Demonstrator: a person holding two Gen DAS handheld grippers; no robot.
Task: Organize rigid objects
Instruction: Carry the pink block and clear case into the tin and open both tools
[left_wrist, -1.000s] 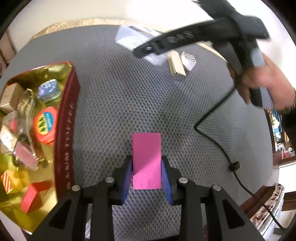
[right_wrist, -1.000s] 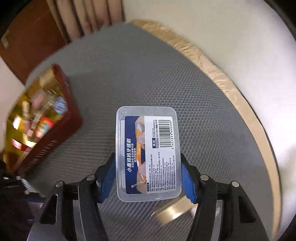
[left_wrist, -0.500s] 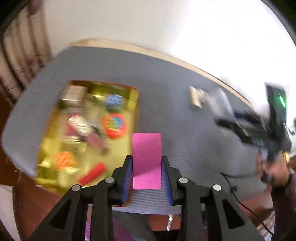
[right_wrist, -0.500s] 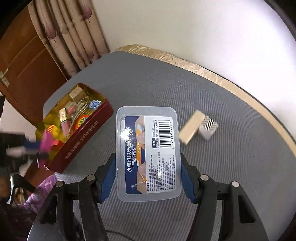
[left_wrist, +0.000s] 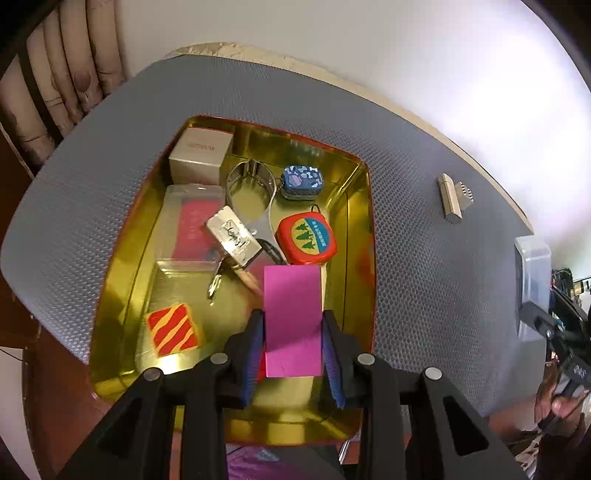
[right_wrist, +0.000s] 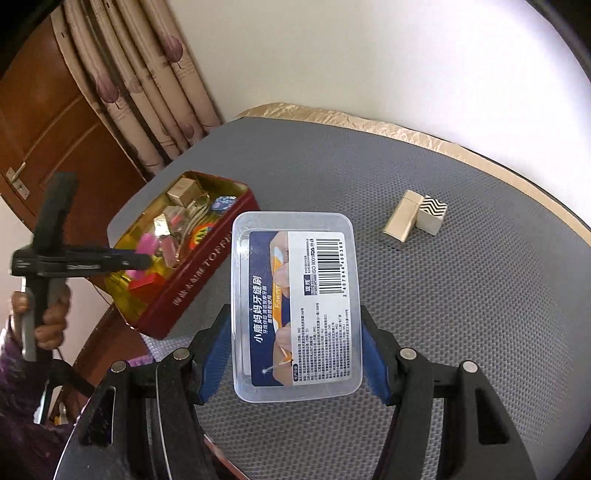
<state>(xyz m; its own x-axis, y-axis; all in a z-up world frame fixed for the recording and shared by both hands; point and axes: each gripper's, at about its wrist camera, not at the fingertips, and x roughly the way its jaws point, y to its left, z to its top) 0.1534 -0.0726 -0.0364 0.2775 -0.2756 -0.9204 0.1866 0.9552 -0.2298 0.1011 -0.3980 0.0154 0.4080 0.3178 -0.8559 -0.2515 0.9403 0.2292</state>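
Left wrist view: left gripper (left_wrist: 293, 339) is clamping the magenta block (left_wrist: 292, 320) by its two long sides, flat face up, at lower centre of the frame. It is hanging over the near end of the gold-lined tin (left_wrist: 364, 229), above a bare patch of floor between the red-and-yellow striped block (left_wrist: 171, 328) and the red round case (left_wrist: 307, 240). Judgement: held there because that gap is free for a drop. The upper half of the tin is already holding a beige box (left_wrist: 201, 157), a clear case (left_wrist: 194, 229) and a blue patterned tin (left_wrist: 302, 181).

Right wrist view: right gripper (right_wrist: 295, 354) is gripping a clear plastic box (right_wrist: 295, 306) across its short width, label up, at centre of the frame, above the grey table (right_wrist: 461, 314). It is sitting well apart from the tin at middle left, probably waiting its turn. Two small blocks, one gold (right_wrist: 402, 216) and one zigzag-patterned (right_wrist: 431, 215), are touching each other at upper right, not yet collected.
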